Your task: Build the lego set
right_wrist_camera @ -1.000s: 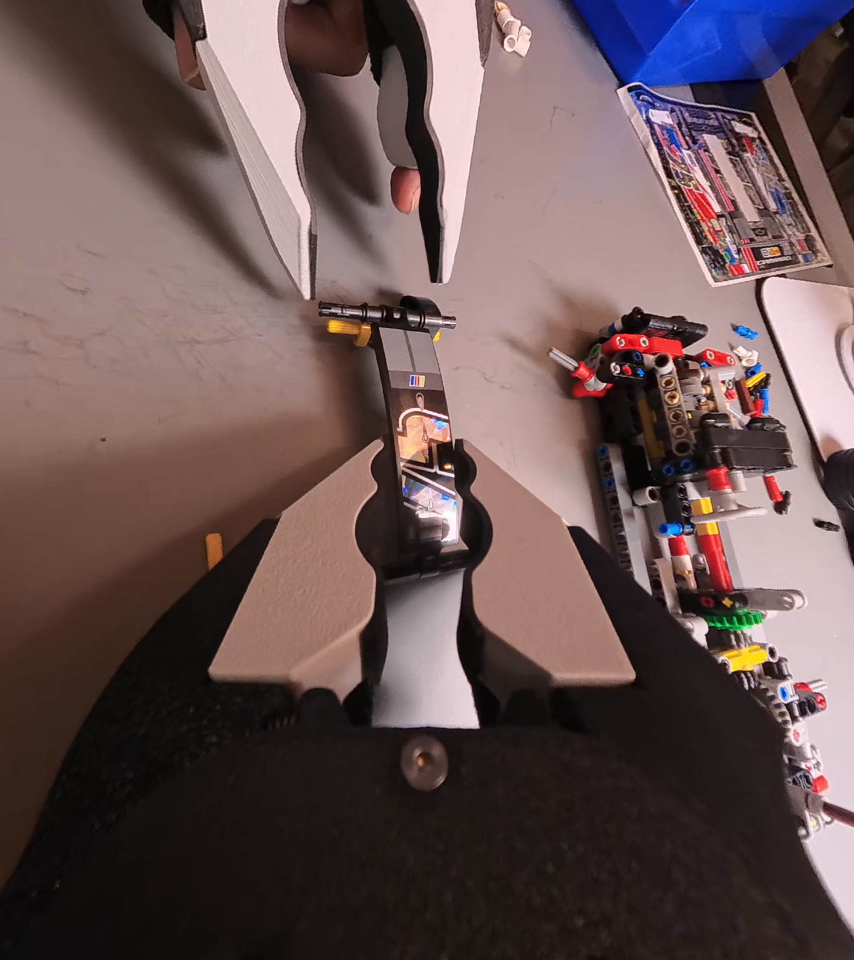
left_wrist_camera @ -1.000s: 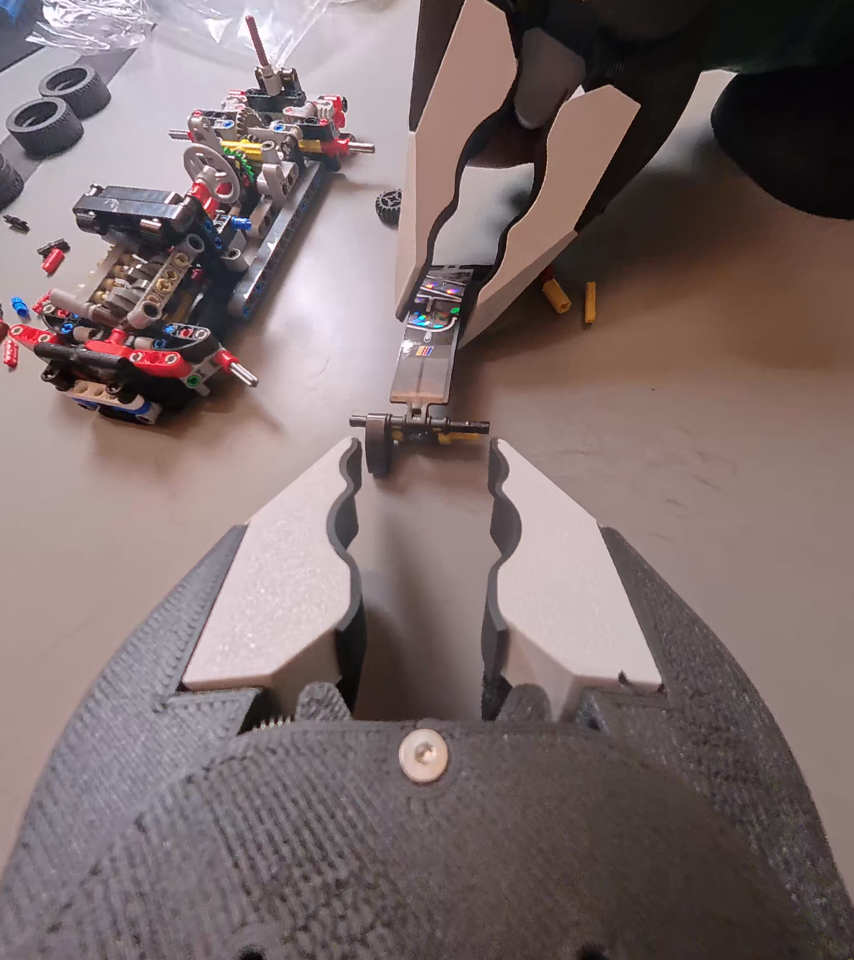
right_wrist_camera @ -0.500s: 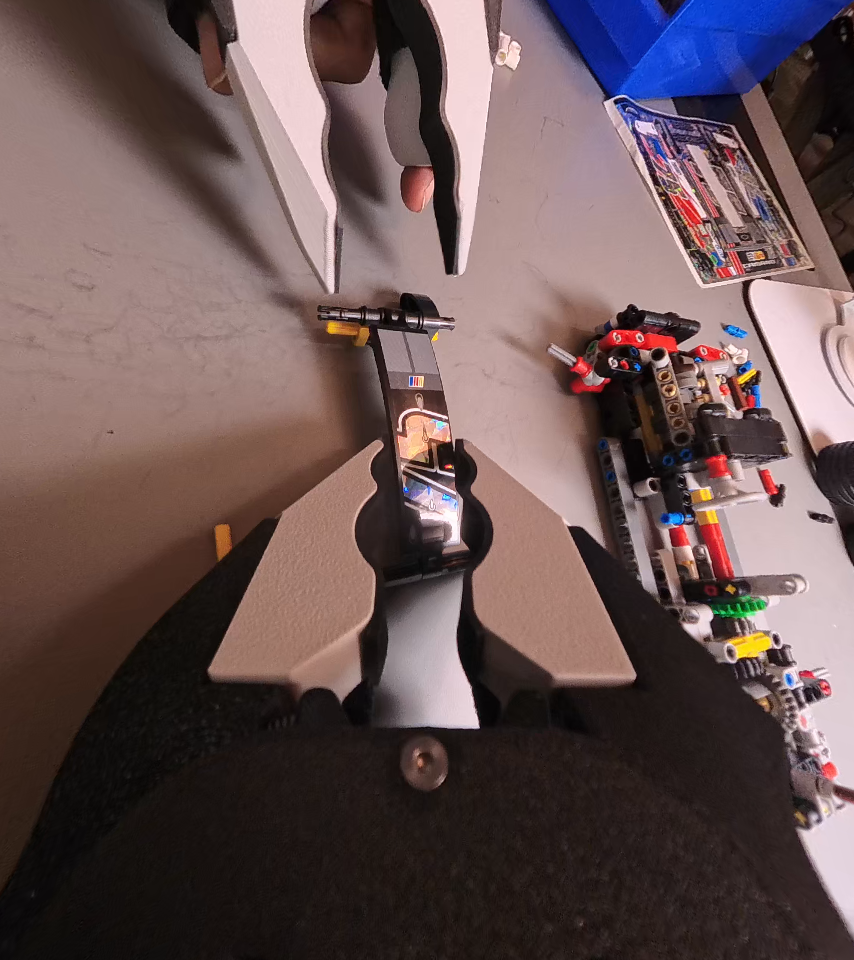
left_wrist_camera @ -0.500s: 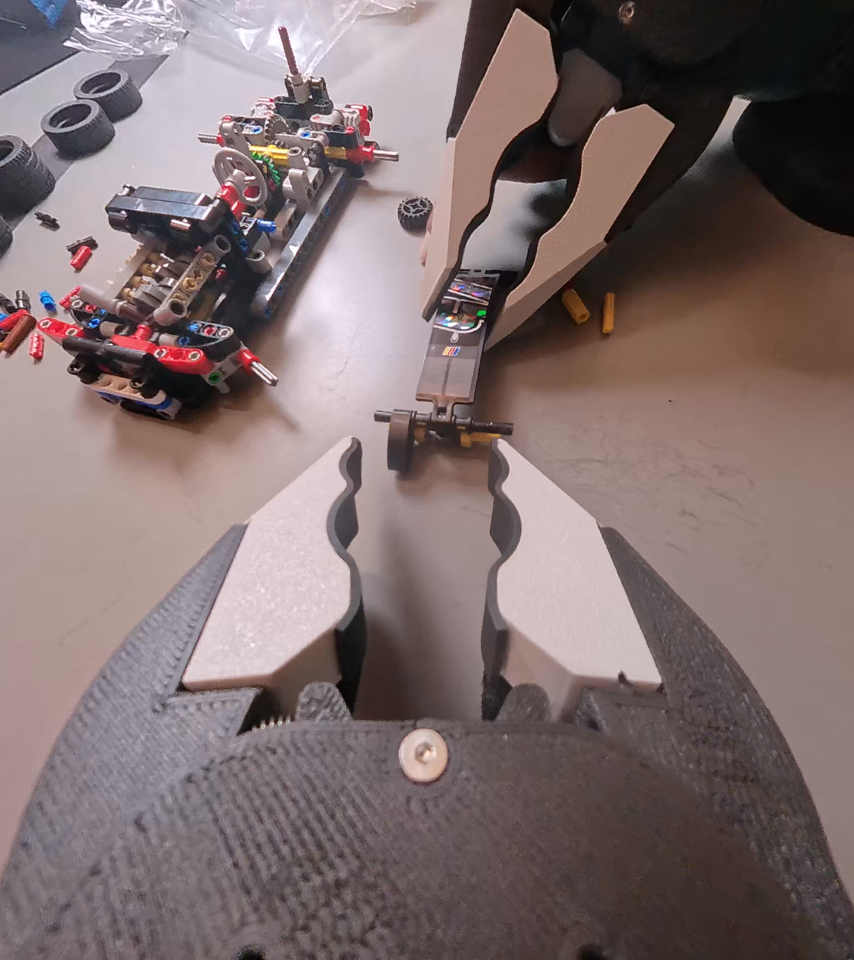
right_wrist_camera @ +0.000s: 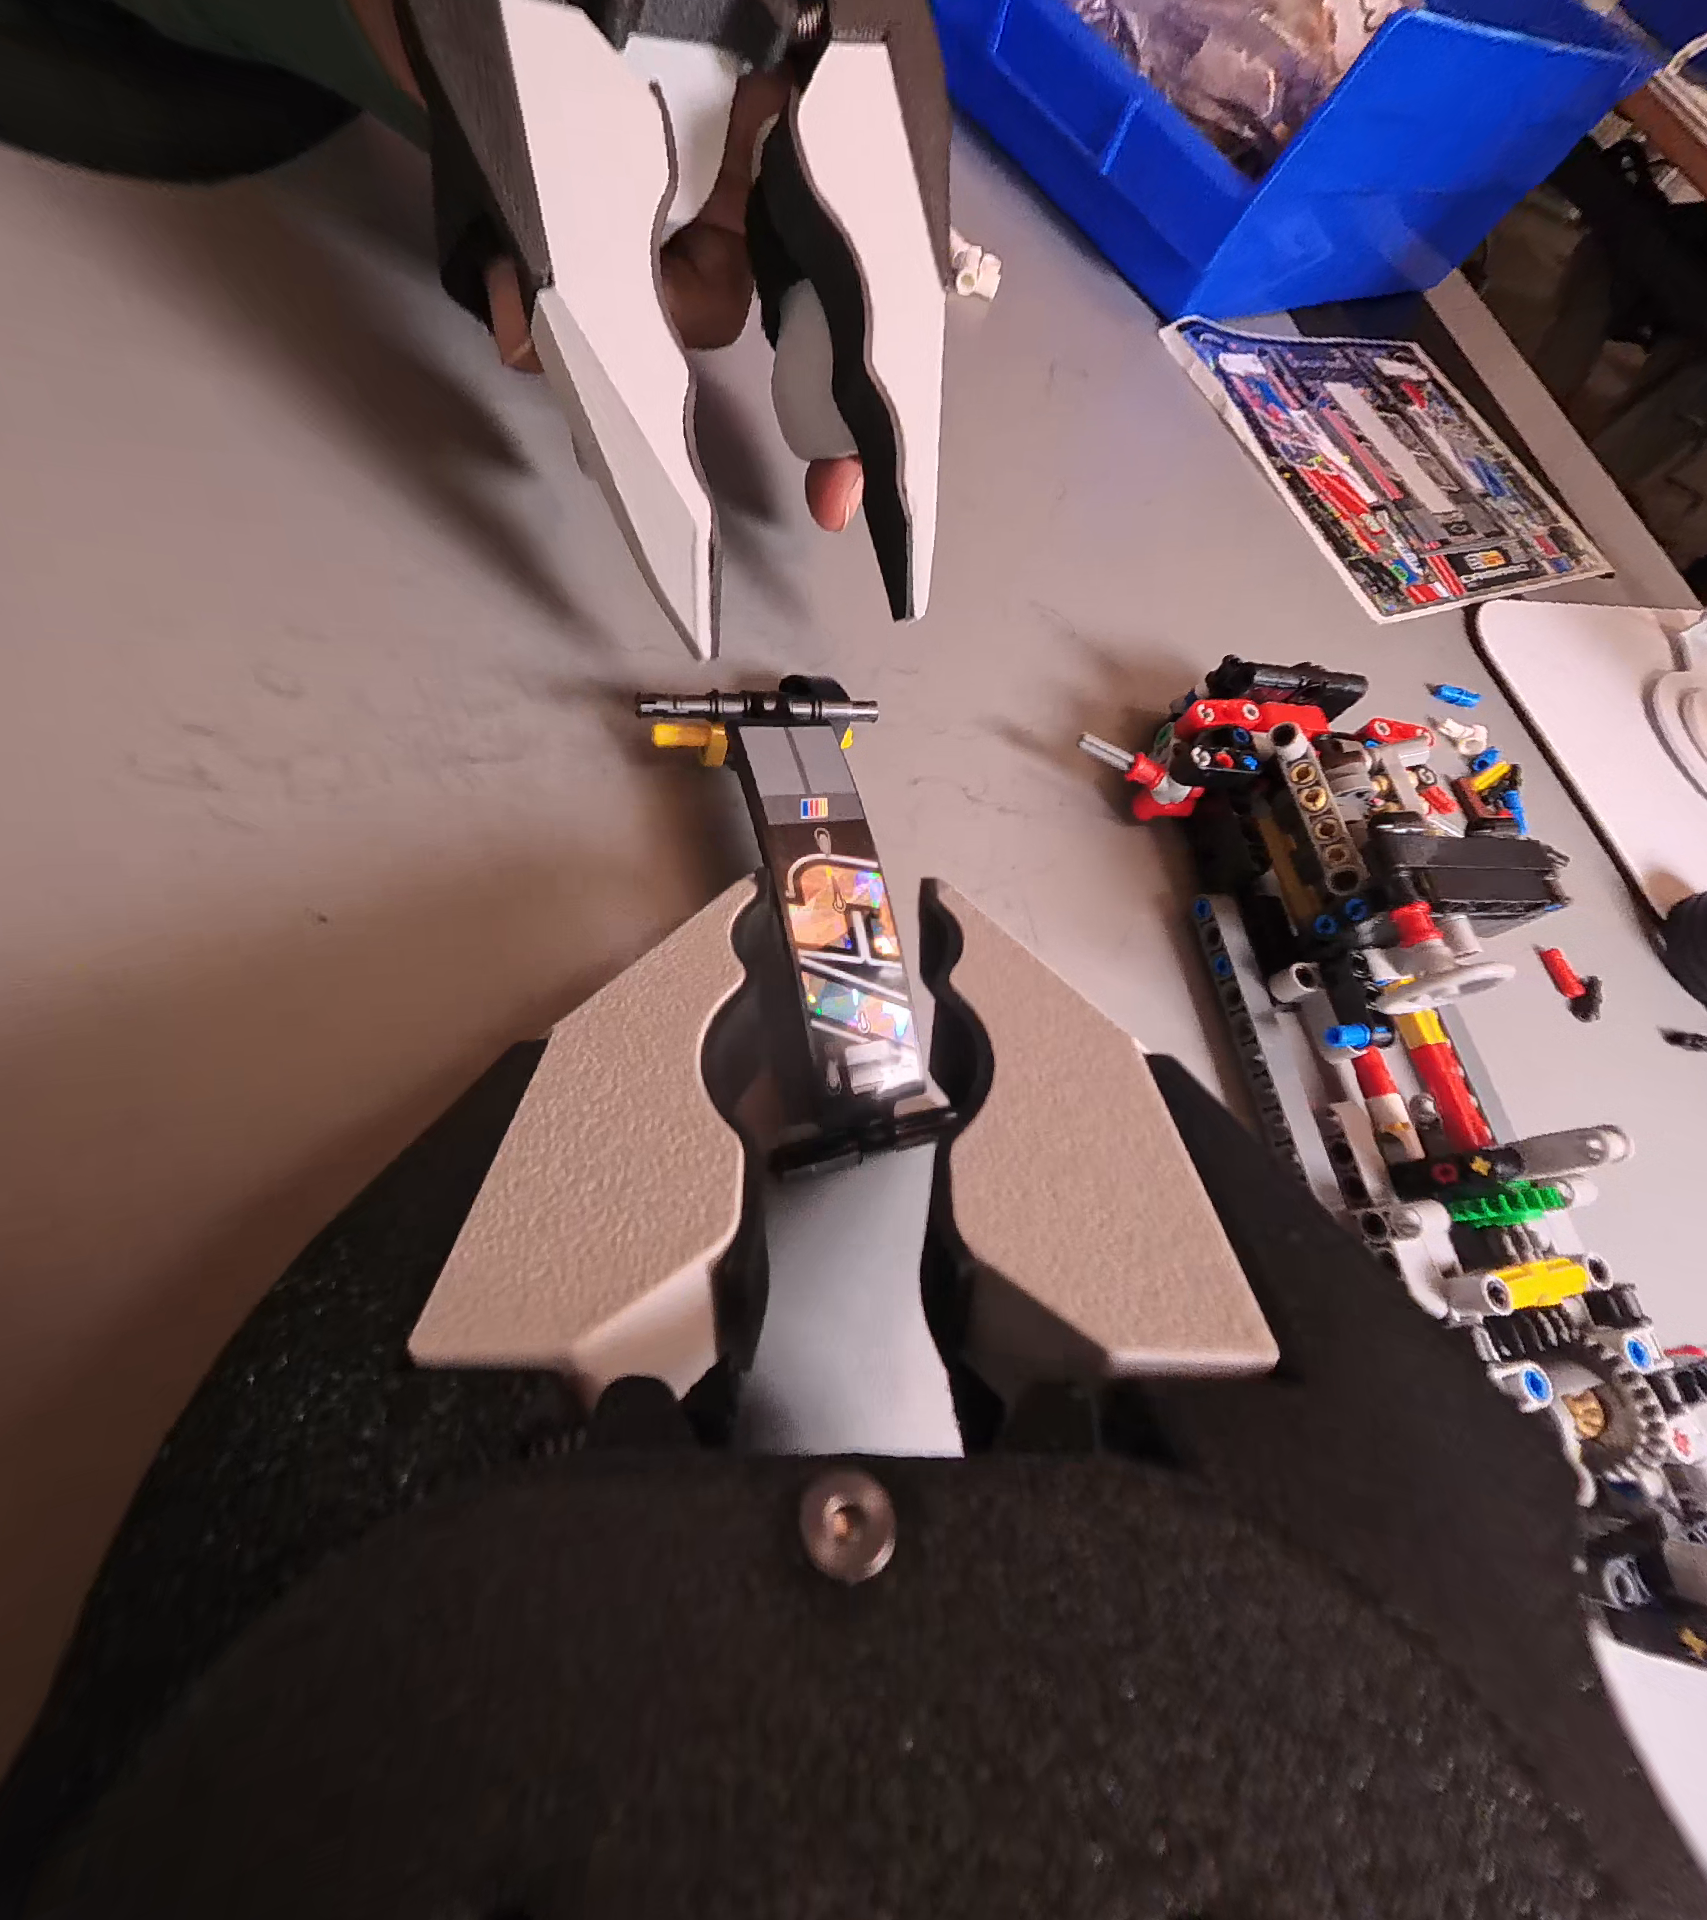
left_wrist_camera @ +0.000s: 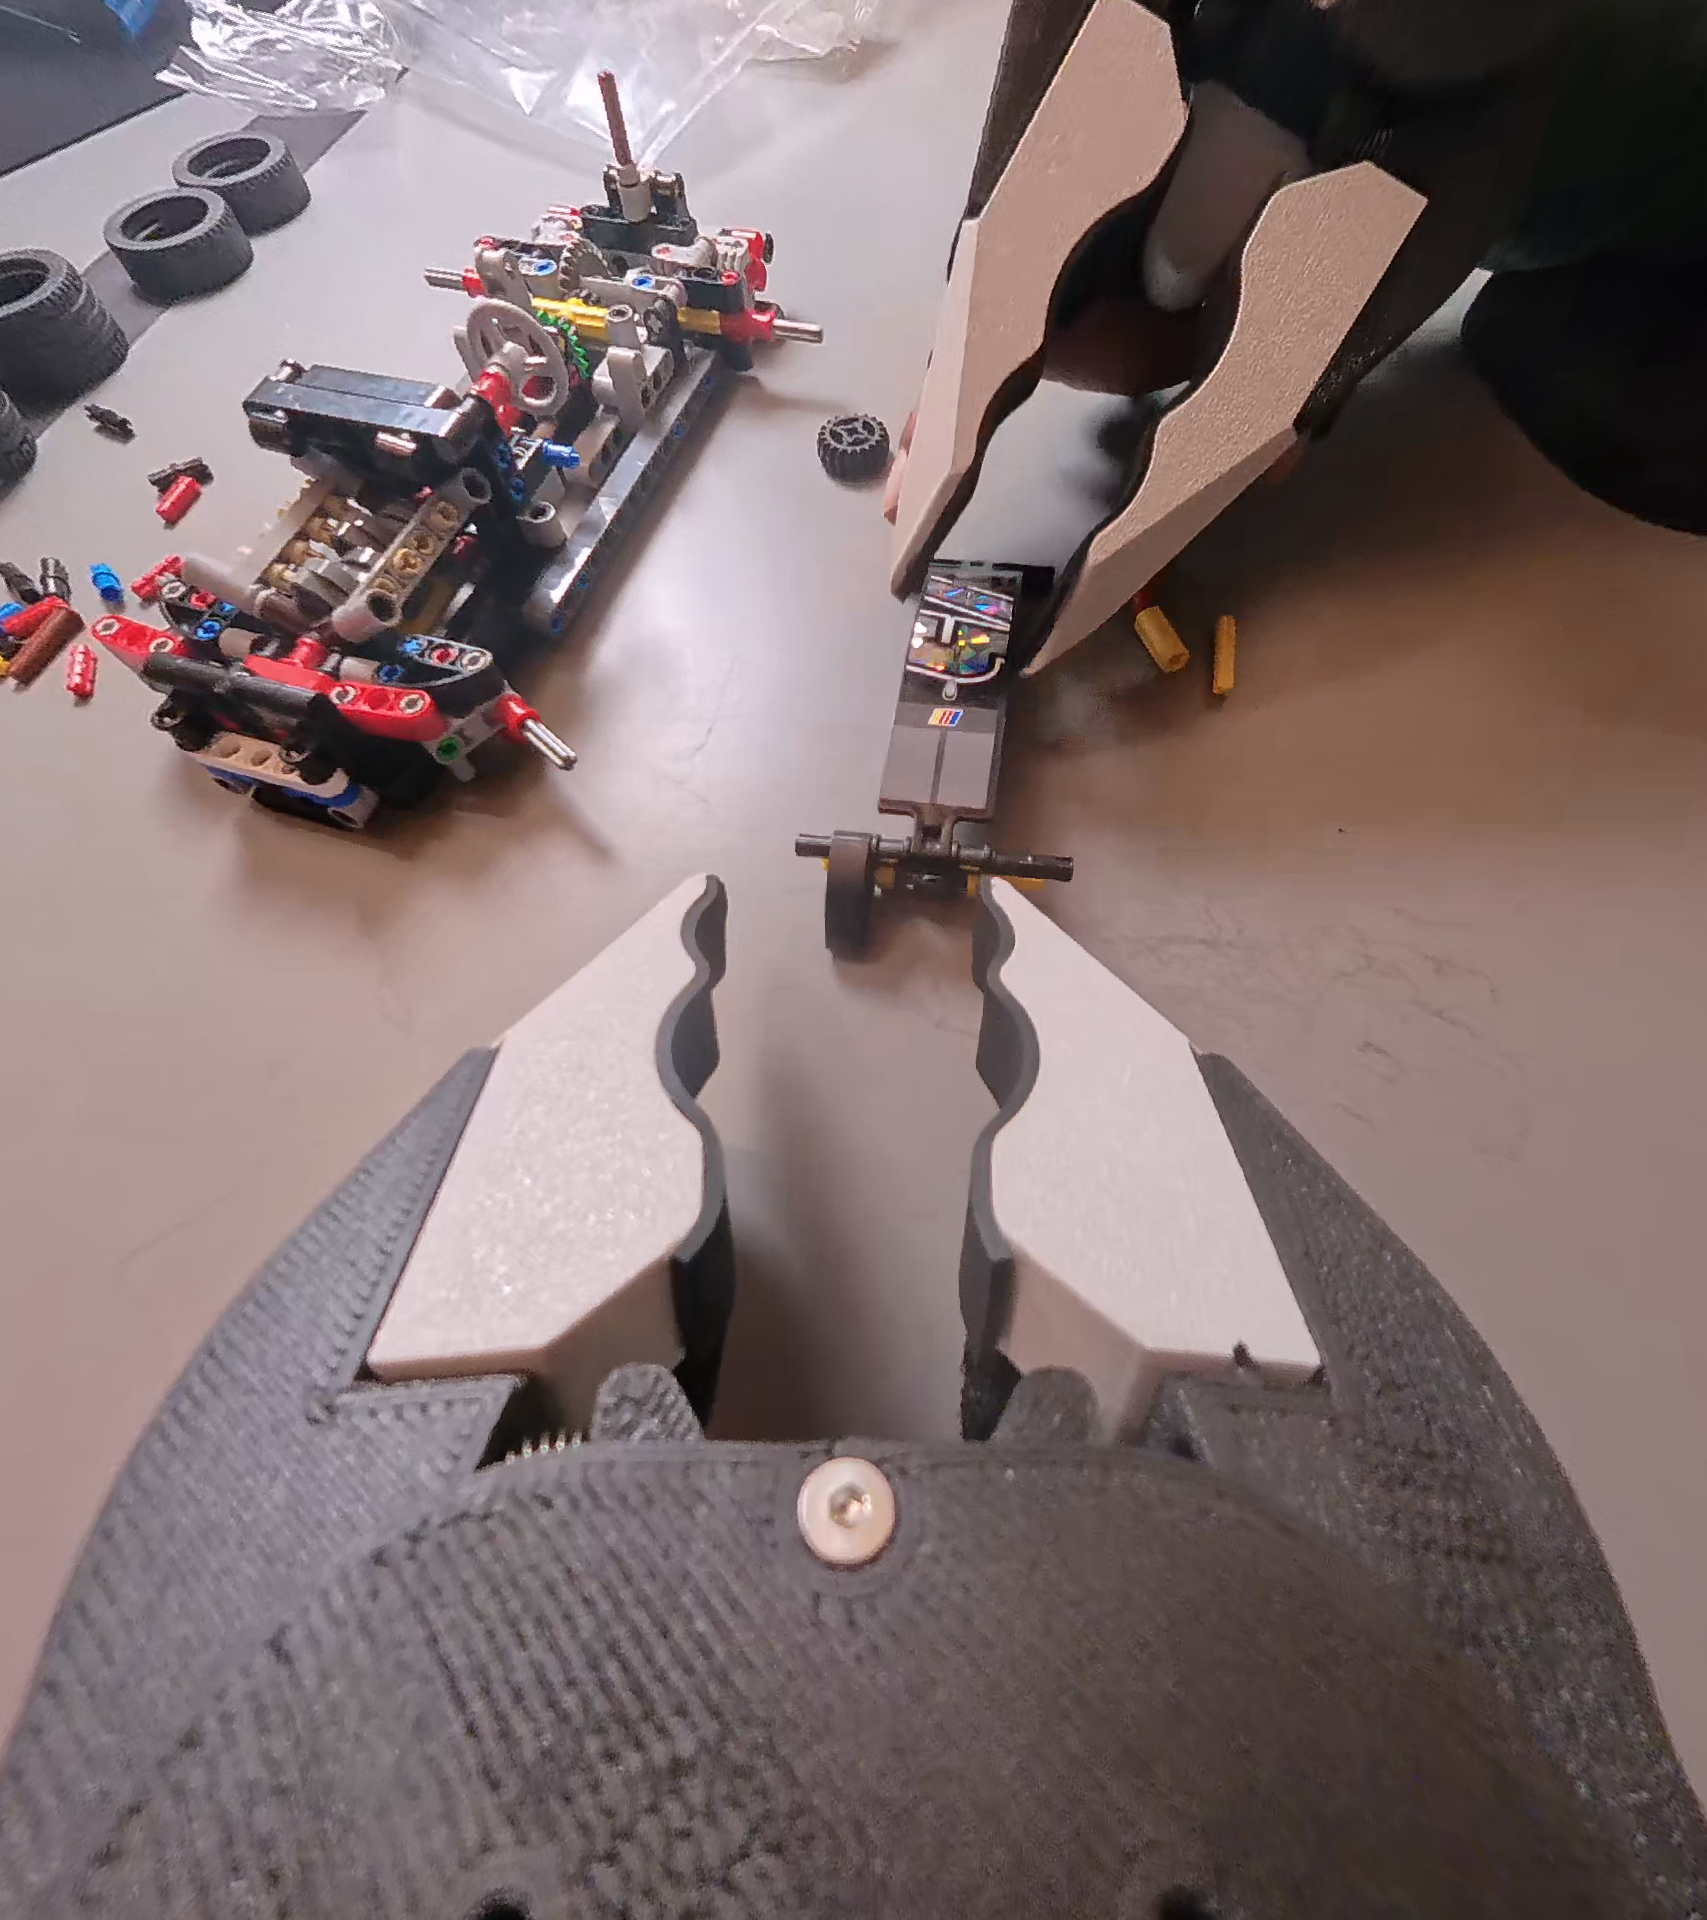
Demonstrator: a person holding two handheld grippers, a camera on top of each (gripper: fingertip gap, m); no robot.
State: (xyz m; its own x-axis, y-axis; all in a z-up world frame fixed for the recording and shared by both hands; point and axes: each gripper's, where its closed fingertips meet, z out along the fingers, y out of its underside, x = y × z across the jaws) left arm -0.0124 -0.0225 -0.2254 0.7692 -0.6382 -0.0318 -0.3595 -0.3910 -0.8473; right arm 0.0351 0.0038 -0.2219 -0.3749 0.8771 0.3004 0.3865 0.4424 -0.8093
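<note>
two grippers face each other over the table (left_wrist_camera: 1451, 1039): right gripper (right_wrist_camera: 838, 904) clamped on the black panel (right_wrist_camera: 844, 935), left gripper (left_wrist_camera: 849, 914) spread, empty, near its axle (left_wrist_camera: 932, 857); risk: closing off-centre could twist the panel loose or strip the bush (left_wrist_camera: 849, 883)

A grey worktop (left_wrist_camera: 1348, 1039) carries a half-built chassis (left_wrist_camera: 433, 540), loose black tyres (left_wrist_camera: 28, 312), scattered small pins (left_wrist_camera: 7, 644), a blue bin (right_wrist_camera: 1296, 156) and an instruction booklet (right_wrist_camera: 1379, 468).
</note>
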